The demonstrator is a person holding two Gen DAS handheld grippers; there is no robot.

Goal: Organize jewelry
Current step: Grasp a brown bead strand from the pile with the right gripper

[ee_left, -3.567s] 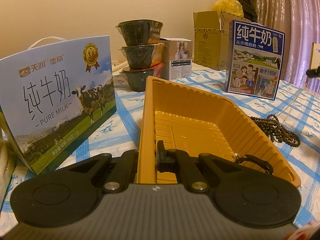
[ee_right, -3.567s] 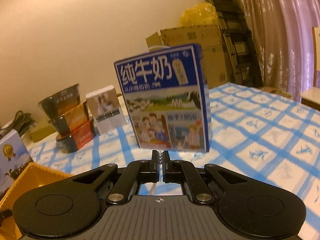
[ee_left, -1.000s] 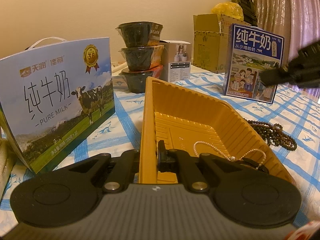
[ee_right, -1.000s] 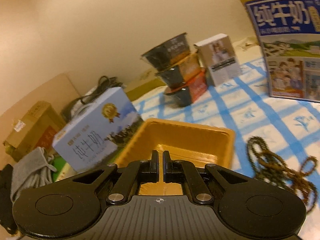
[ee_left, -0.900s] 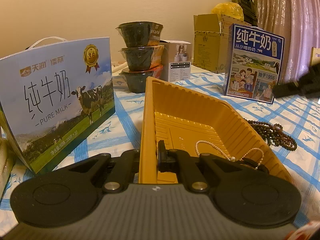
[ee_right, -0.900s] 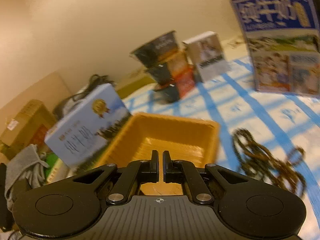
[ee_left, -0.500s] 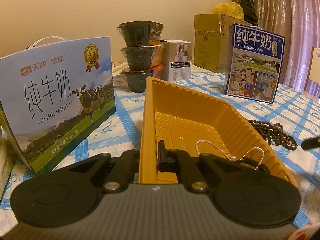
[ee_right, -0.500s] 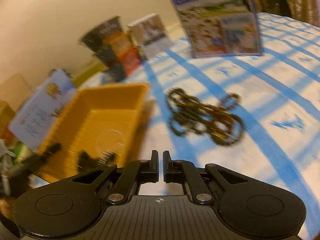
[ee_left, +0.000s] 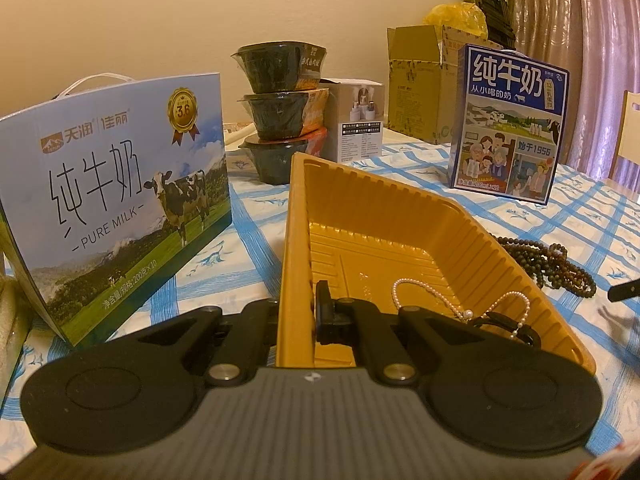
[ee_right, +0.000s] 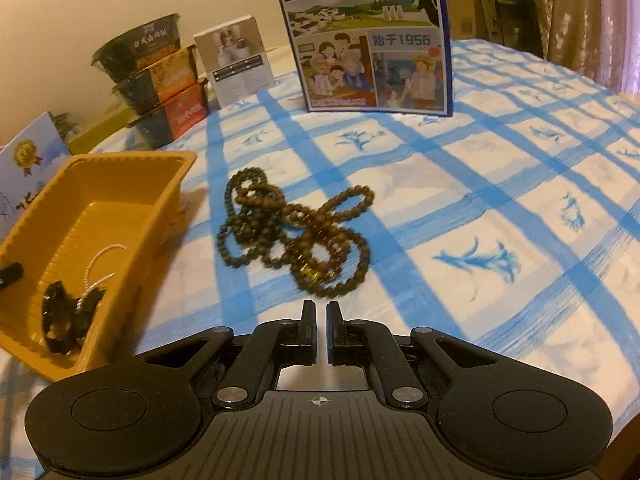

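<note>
Each claw (ee_right: 319, 320) is showing matte black linkages, silver pivot screws at five and seven o'clock, round side discs, and a ribbed grey body.

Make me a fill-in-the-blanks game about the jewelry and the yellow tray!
1. The pearl bracelet lies inside the ____ tray.
2. The dark bead necklace lies on the checked ____, outside the tray.
3. The left gripper is shut on the tray's ____.
4. The right gripper holds ____.

Missing words: yellow; tablecloth; wall; nothing
</note>
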